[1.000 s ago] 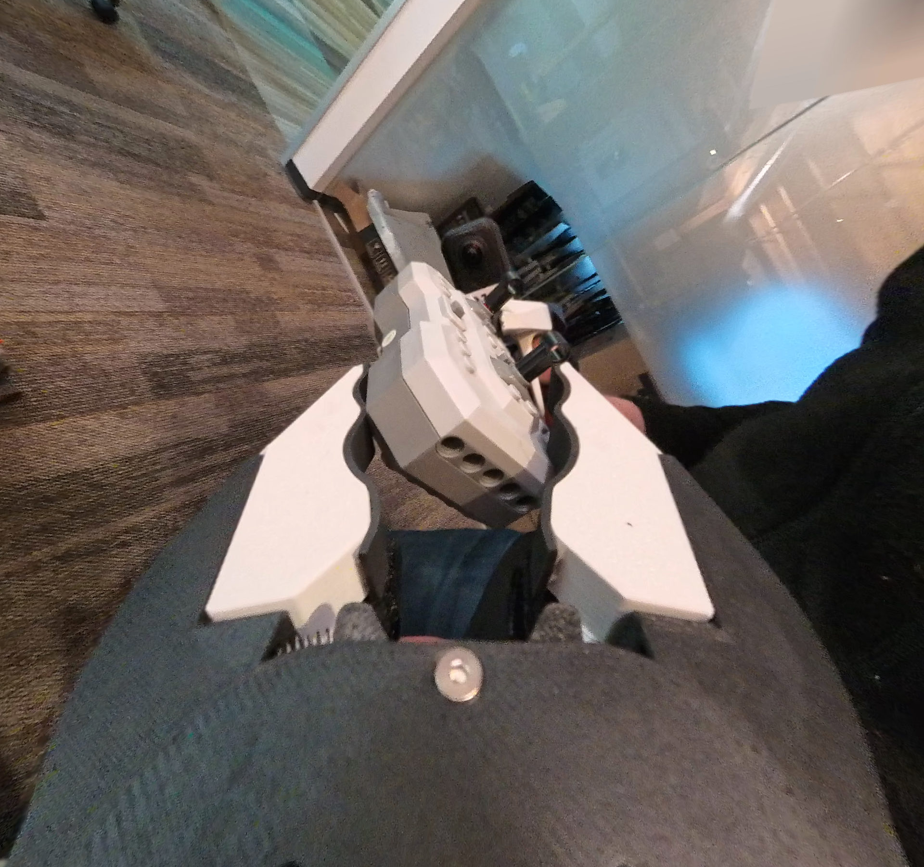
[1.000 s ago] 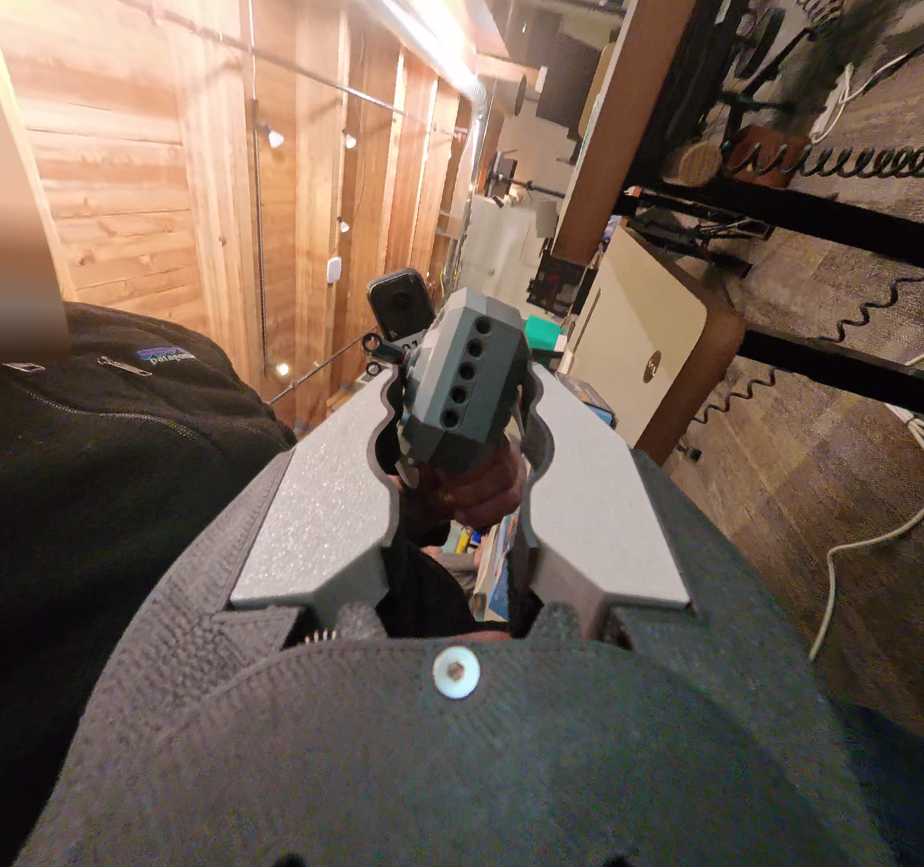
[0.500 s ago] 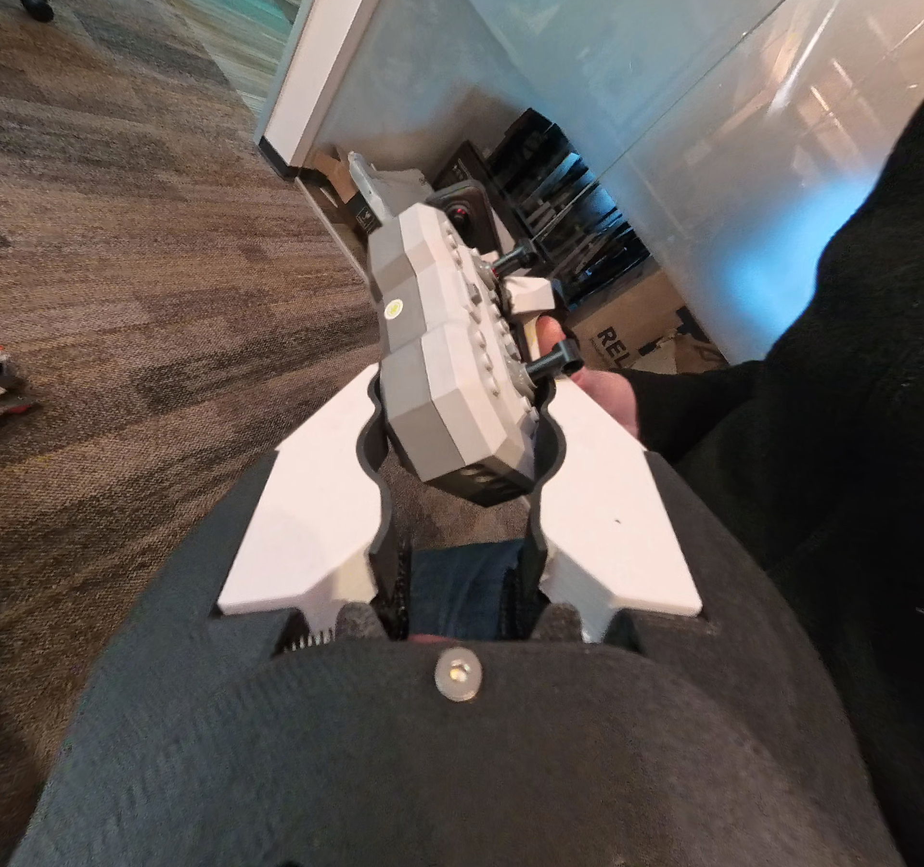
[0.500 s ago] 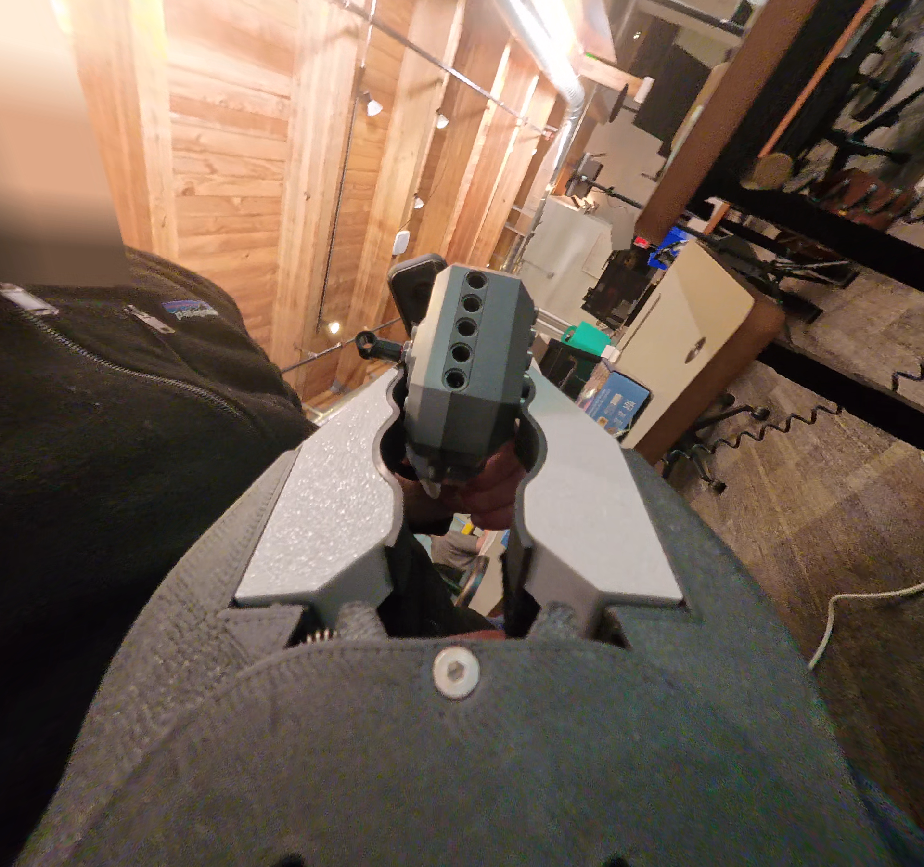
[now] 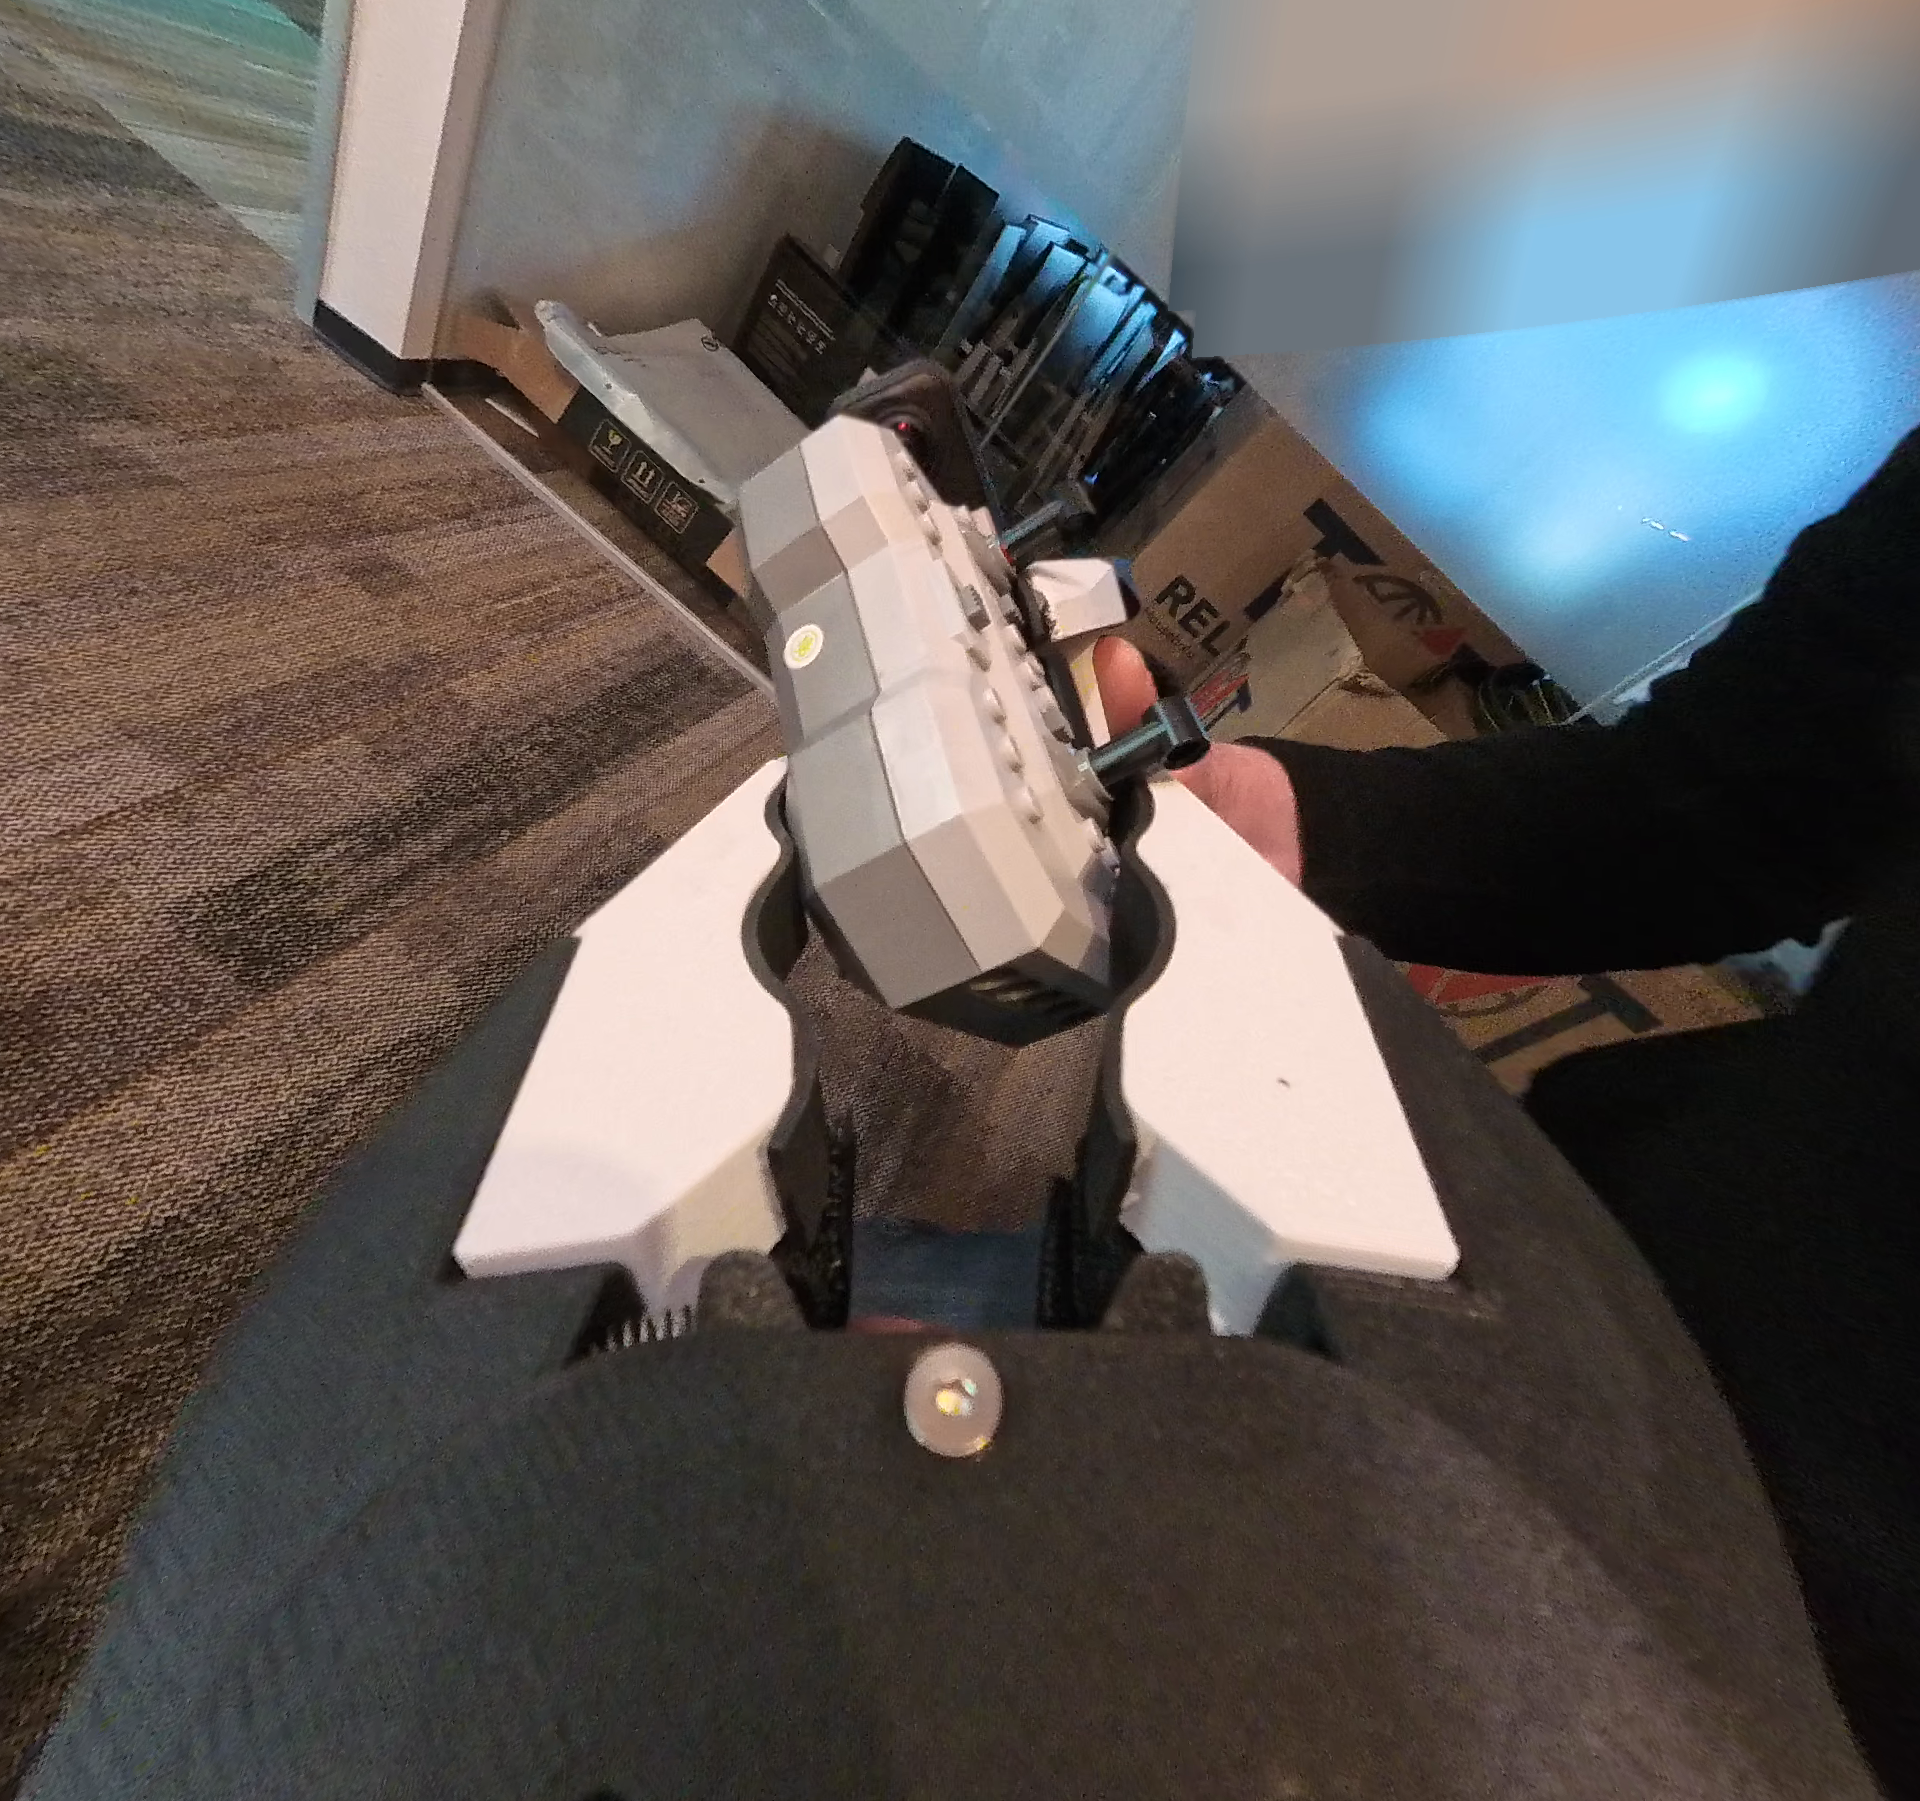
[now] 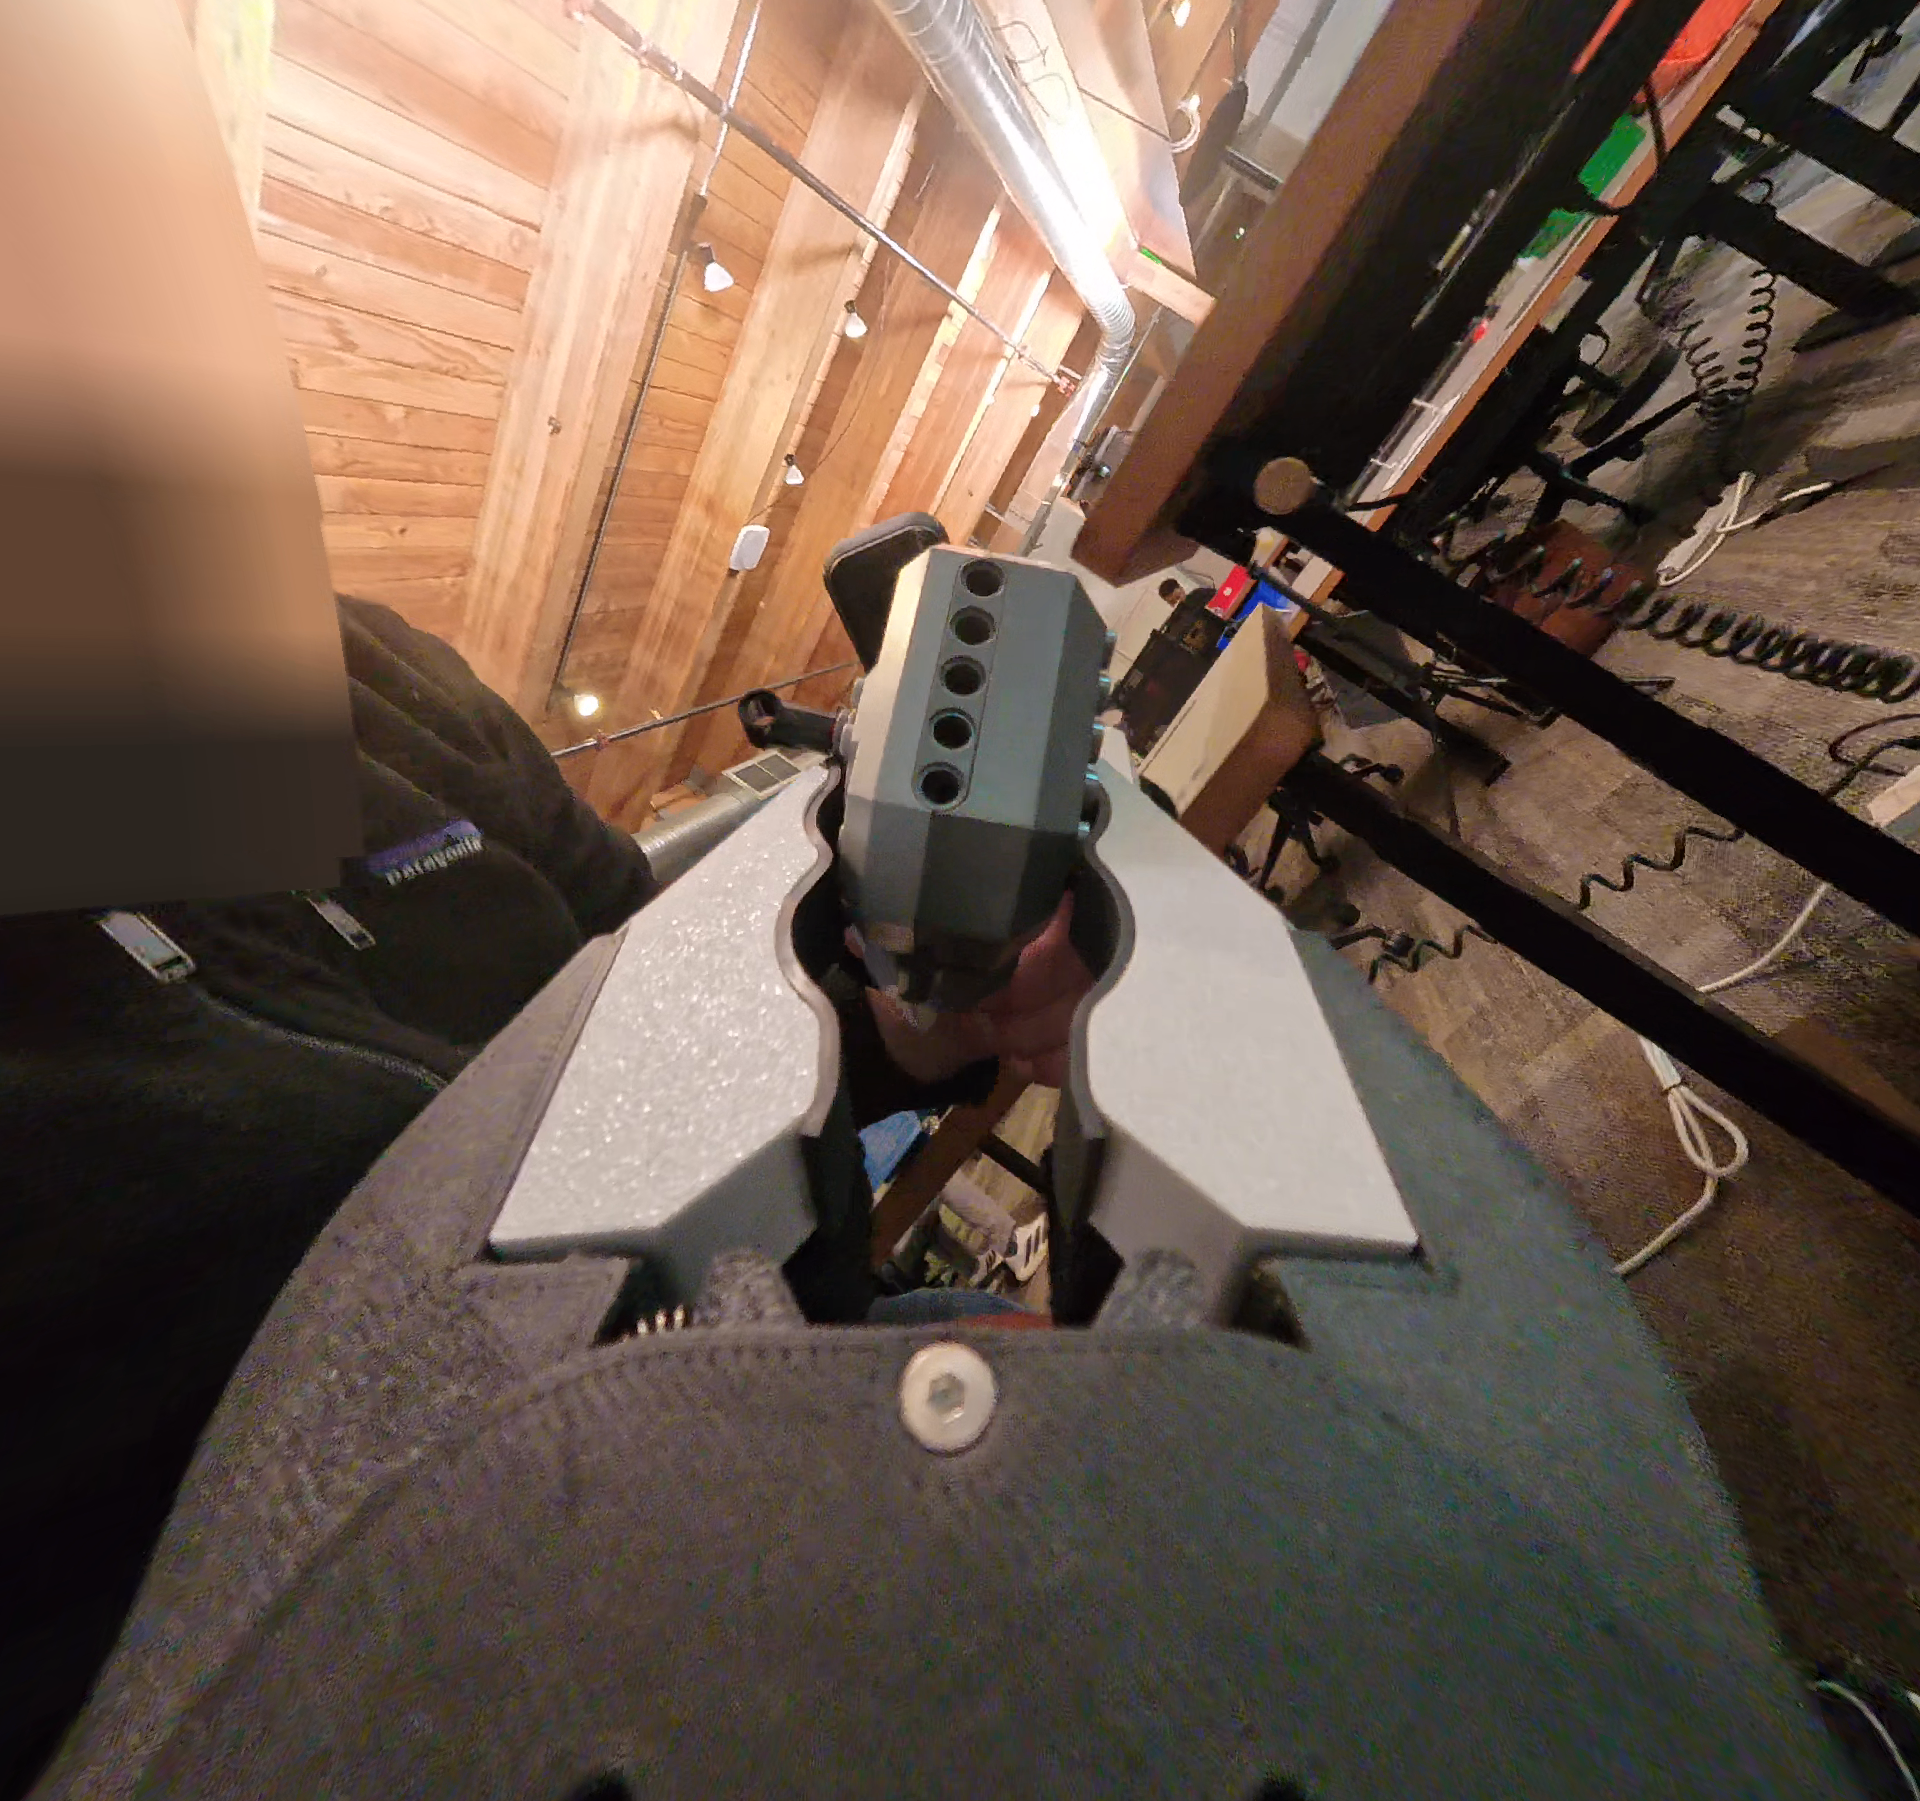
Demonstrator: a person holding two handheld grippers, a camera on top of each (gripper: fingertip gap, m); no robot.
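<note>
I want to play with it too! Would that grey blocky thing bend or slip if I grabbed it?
Probably not bend: the grey block looks like hard plastic with flat, angled faces. It likely grips well, since the left gripper and right gripper clamp its ends. The thin black pin sticking out looks easier to snap.

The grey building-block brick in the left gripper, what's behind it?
Behind the grey studded plastic brick, held by the left gripper, show a black camera, a person's hand and cardboard boxes. The right gripper's fingers are mostly hidden by the brick.
</note>
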